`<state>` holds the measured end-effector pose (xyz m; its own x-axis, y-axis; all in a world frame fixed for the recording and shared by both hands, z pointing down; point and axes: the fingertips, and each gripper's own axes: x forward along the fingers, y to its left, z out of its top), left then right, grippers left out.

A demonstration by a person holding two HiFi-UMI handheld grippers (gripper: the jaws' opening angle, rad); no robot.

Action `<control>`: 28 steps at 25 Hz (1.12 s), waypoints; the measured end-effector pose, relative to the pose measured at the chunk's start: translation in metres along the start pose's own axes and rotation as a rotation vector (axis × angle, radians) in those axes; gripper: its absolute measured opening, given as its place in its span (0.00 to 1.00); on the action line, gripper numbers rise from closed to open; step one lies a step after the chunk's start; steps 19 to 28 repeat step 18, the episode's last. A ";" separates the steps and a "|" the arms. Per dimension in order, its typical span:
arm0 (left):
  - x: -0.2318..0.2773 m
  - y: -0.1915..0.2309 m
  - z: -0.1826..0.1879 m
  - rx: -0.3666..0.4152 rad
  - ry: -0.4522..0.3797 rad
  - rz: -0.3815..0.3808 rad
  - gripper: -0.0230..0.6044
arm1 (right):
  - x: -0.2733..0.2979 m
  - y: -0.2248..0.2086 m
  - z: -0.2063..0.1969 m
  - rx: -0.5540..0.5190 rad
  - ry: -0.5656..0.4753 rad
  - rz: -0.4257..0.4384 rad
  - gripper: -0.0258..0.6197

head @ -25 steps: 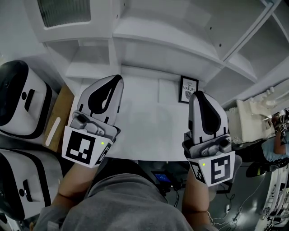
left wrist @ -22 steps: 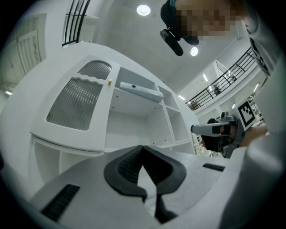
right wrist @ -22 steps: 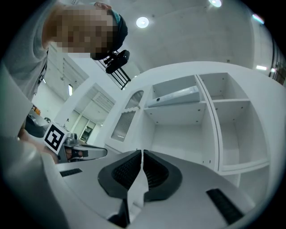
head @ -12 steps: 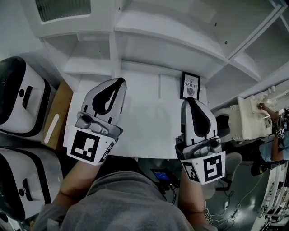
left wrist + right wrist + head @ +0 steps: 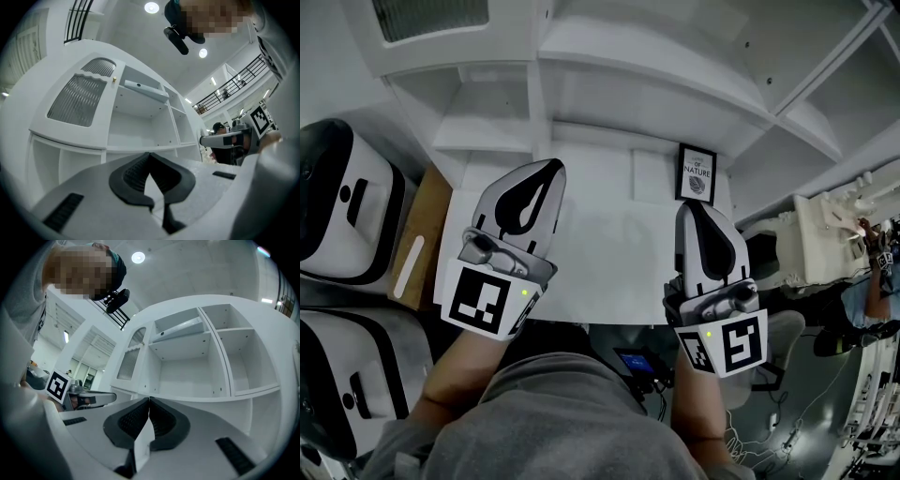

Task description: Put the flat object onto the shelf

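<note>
A small black-framed picture (image 5: pixel 696 174) printed "NATURE" stands upright at the back of the white table (image 5: pixel 609 253), against the foot of the white shelf unit (image 5: pixel 647 70). My left gripper (image 5: pixel 551 167) hovers over the table's left half, its jaws shut on nothing. My right gripper (image 5: pixel 687 208) is just in front of the picture and slightly left of it, not touching it, and shut with nothing in it. In the left gripper view the left gripper (image 5: pixel 150 154) points at the open shelf compartments (image 5: pixel 140 126). The right gripper (image 5: pixel 149 399) faces empty shelf bays (image 5: pixel 187 371).
Two white-and-black machines (image 5: pixel 337 202) (image 5: pixel 347 375) stand at the left, with a brown board (image 5: pixel 417 244) beside the table. A white apparatus (image 5: pixel 825 234) and a person (image 5: pixel 872 281) are at the right. A small device (image 5: pixel 636 364) sits below the table's front edge.
The right gripper has shifted a little left and toward me, away from the picture, and rolled slightly. The left gripper has barely moved. Both stay shut.
</note>
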<state>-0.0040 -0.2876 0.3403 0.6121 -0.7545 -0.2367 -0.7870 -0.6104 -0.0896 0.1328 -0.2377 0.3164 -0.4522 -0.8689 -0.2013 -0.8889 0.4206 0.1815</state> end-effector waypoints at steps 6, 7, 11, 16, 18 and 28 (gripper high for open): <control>-0.003 -0.004 -0.001 0.010 0.018 -0.015 0.05 | -0.002 0.005 0.000 0.005 0.007 0.002 0.09; -0.003 -0.004 0.001 0.009 0.011 -0.015 0.05 | -0.002 0.006 0.000 0.006 0.009 0.002 0.09; -0.004 -0.004 0.004 0.013 0.003 -0.020 0.05 | -0.002 0.008 0.001 0.007 0.014 -0.003 0.09; -0.004 -0.003 0.008 -0.023 -0.010 0.001 0.05 | -0.003 0.007 0.001 0.012 0.015 -0.009 0.09; -0.004 -0.002 0.008 -0.030 -0.012 0.005 0.05 | -0.003 0.007 0.001 0.015 0.016 -0.012 0.09; -0.004 -0.002 0.008 -0.030 -0.012 0.005 0.05 | -0.003 0.007 0.001 0.015 0.016 -0.012 0.09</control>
